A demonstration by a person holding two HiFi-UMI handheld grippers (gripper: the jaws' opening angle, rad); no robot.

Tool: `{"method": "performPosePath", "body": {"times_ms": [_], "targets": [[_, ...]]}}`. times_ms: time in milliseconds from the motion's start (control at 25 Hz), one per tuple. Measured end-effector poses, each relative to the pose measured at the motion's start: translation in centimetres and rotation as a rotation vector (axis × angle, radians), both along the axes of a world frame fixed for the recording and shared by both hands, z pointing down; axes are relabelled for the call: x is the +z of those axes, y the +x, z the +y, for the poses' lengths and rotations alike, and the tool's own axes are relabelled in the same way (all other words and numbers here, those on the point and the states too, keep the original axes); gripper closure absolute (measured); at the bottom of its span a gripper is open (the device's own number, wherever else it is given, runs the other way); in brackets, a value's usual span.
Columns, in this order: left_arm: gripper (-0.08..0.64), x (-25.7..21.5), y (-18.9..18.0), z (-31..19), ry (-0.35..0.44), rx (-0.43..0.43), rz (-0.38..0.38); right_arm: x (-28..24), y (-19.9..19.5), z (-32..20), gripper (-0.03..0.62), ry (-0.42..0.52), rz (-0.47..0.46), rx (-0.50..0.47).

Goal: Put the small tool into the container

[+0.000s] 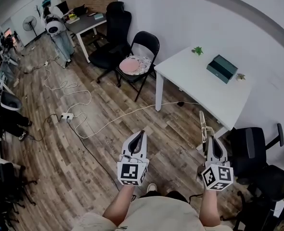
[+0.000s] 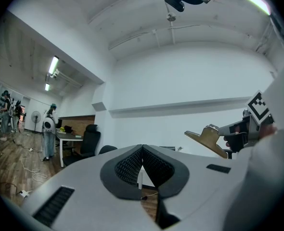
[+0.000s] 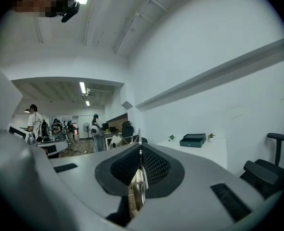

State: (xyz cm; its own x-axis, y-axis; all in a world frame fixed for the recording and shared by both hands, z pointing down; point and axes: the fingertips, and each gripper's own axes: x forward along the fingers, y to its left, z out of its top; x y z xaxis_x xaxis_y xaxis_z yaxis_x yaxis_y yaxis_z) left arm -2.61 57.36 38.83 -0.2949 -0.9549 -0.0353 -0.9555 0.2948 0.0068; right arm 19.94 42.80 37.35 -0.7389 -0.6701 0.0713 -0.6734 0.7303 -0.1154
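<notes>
My right gripper is shut on a small brass-coloured metal tool that sticks up past the fingertips. In the right gripper view the tool sits edge-on between the closed pads of the right gripper. The container, a dark teal box, lies on the white table ahead and to the right, and it also shows far off as the box. My left gripper is shut with nothing in it. The left gripper view shows the left gripper with pads together and the tool off to its right.
Both grippers hang over wooden floor, short of the table. A folding chair with a pink cushion and a black office chair stand to the table's left. Cables and a power strip cross the floor. Black chairs stand at the right.
</notes>
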Motion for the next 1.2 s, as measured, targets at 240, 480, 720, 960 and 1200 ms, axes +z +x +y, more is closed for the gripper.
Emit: {"method": "performPosePath", "body": {"times_ms": [240, 480, 720, 960, 1200], "targets": [[0.554, 0.3, -1.0, -0.1, -0.006, 0.004, -0.001, 0.2, -1.0, 0.0, 0.571, -0.003, 0.003, 0.002], [0.554, 0.9, -1.7, -1.6, -0.014, 0.012, 0.000, 0.8, -2.1, -1.4, 0.571, -0.008, -0.008, 0.001], [0.554, 1.0, -2.4, -4.8, -0.012, 0.009, -0.006, 1.5, -2.6, -4.8, 0.571, -0.016, -0.007, 0.001], [0.554, 0.7, -2.9, -9.2, -0.012, 0.014, -0.002, 1.0, -2.9, -9.0, 0.571, -0.021, -0.012, 0.008], [0.554, 0.5, -2.6, -13.5, -0.021, 0.050, -0.005, 1.6, -2.9, -12.5, 0.571, -0.044, -0.018, 0.028]]}}
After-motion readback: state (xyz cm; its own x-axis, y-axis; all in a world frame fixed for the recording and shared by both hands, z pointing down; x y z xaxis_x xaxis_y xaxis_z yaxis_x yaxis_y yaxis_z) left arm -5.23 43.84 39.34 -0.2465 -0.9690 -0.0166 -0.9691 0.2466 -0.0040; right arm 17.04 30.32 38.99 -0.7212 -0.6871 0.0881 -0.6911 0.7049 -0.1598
